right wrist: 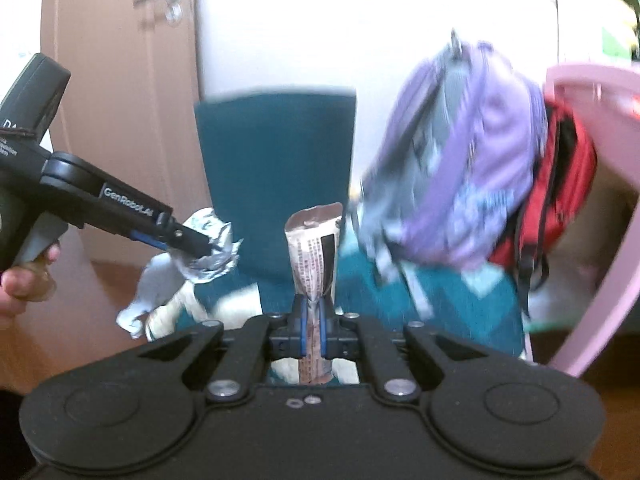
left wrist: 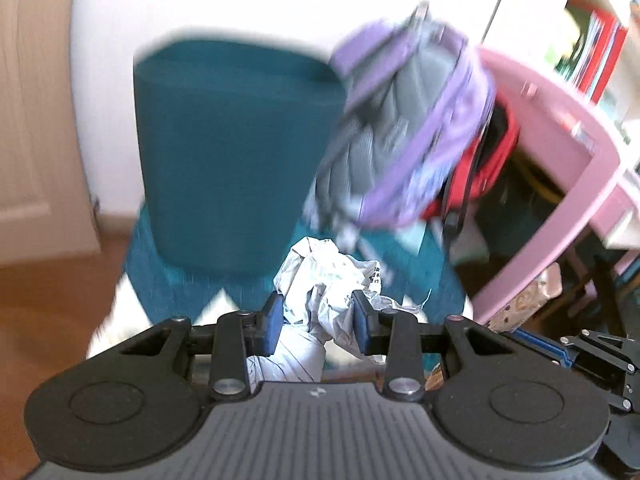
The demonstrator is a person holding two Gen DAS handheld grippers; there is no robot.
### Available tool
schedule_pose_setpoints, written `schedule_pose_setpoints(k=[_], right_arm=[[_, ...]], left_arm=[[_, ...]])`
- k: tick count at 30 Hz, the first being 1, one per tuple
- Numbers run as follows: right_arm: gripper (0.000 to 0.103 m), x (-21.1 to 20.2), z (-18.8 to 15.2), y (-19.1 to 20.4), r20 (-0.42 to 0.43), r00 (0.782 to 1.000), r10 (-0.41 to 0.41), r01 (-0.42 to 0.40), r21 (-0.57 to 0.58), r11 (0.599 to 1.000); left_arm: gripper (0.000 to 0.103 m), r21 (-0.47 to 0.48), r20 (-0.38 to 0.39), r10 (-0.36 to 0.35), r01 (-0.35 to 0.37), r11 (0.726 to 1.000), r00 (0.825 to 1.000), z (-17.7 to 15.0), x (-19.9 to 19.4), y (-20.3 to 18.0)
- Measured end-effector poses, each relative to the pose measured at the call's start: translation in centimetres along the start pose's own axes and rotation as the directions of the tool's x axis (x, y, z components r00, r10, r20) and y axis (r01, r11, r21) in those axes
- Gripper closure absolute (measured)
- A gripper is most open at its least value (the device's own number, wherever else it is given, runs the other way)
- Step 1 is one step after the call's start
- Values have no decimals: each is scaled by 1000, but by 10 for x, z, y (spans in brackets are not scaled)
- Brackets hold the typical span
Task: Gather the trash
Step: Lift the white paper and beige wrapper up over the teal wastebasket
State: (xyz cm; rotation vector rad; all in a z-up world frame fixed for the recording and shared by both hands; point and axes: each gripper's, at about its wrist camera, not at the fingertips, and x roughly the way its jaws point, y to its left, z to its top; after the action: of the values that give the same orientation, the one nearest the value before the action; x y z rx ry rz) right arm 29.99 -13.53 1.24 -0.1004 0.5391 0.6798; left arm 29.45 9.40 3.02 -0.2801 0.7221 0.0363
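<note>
Sensibly, with the left gripper [left wrist: 318, 322] clamped on crumpled silver foil [left wrist: 328, 280] and the right gripper [right wrist: 314, 330] pinched tight on a brown snack wrapper [right wrist: 314, 248], both raised before the teal bin [right wrist: 276, 176], carry each squarely over its rim before releasing; "GenRobot.AI" marks the left tool.

Teal bin [left wrist: 236, 152], purple backpack [left wrist: 404, 128], pink chair [left wrist: 560, 184]

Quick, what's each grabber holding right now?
Left gripper: shut on crumpled silver wrapper.
Right gripper: shut on brown snack wrapper.
</note>
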Motion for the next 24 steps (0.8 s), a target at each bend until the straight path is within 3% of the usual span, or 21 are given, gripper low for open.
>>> schedule_pose_setpoints(k=[4,12,16,24], right_arm=[[98,-10,52,5,101,995,-4,6,-16,1000],[99,-5,158,15,258,966,-8,18,-33,999],[99,18,202,12,302,953,-12,13,-2,1000],[99,105,232,6,257,966,3,-11,27,1000]], left_arm=[[69,23,126,9,-12,1000,992,49,-35,-13],[69,16,304,29,-36,999,952,148,-66,-19],[69,-6,333,35,-34,999,942,186,-54,-10],[68,-41,255,99,-91,995,962,217,25,29]])
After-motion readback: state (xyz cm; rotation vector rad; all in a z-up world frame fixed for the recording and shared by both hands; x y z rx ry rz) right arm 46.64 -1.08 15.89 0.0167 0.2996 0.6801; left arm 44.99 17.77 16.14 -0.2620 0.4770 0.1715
